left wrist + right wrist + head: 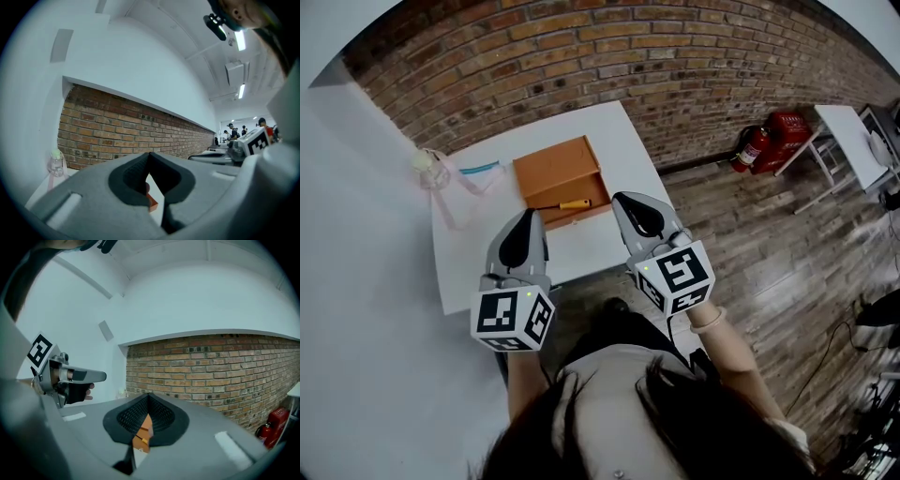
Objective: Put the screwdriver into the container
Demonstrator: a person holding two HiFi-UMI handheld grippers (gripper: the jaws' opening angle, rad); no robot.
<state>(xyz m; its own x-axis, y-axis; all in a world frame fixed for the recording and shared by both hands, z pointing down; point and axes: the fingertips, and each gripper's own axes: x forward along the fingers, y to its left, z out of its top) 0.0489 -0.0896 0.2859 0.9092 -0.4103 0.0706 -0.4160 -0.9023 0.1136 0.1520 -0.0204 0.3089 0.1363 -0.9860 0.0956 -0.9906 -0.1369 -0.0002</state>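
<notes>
Where the white bench [609, 141] sits in the upper middle of the frame, the screwdriver [564, 204], yellow-handled, lies inside the open orange container [553, 167]. Just below it, the left gripper [529, 217] and right gripper [622, 200] hover side by side, the 2 fingers of each pressed together, holding nothing.

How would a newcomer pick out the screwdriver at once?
Find the white table against the brick wall, then the orange container on it. The screwdriver lies across the container's near part, a thin bar with a yellow handle, unlike anything else there.
</notes>
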